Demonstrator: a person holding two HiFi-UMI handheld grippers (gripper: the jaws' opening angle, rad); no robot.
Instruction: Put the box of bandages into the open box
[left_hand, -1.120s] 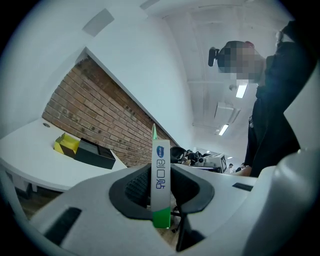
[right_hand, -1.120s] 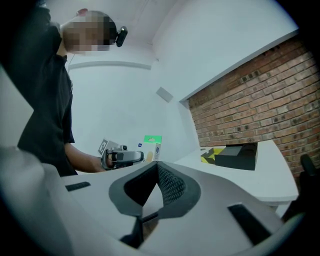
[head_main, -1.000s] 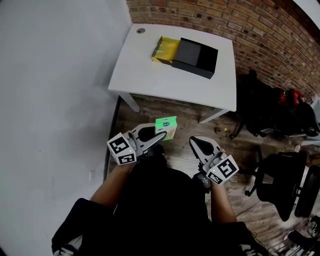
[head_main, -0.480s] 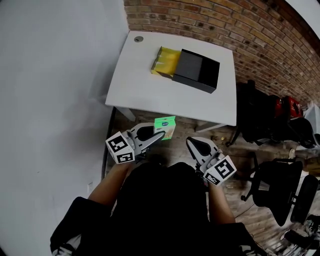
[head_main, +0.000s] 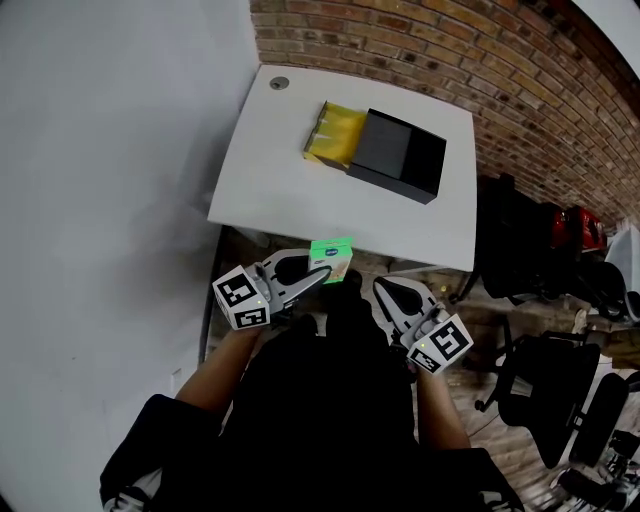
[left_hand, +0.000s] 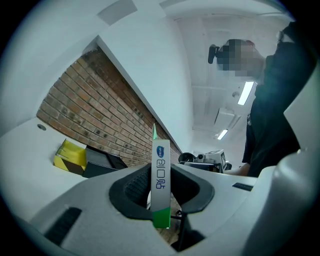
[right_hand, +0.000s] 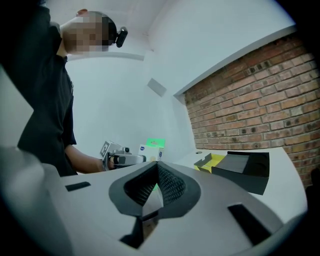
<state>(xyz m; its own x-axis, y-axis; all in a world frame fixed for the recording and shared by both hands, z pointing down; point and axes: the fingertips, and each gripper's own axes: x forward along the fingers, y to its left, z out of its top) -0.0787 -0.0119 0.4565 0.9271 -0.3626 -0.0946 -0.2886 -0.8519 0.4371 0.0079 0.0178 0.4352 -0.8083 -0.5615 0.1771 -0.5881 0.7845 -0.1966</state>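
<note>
Where the white surface (head_main: 290, 180) is met by the brick wall (head_main: 450, 50), the open box (head_main: 395, 155) is found lying toward the far edge, well apart from both grippers. Its yellow part is shown beside a black part, but its inside cannot be made out from any view. The legs of the surface are hidden under its top, and the black chairs (head_main: 560, 390) at the right are cut off by the frame. The box of bandages (head_main: 331, 258) is clamped between the jaws of the left gripper (head_main: 322, 274), its near end being covered by them in the head view. The jaws of the right gripper (head_main: 385, 291) are pressed together on nothing. Compared with a second ago, the near edge of the surface is brought closer, so that the box of bandages is now seen overlapping it in the head view. A wide bare stretch of surface is left between that near edge and the open box.
</note>
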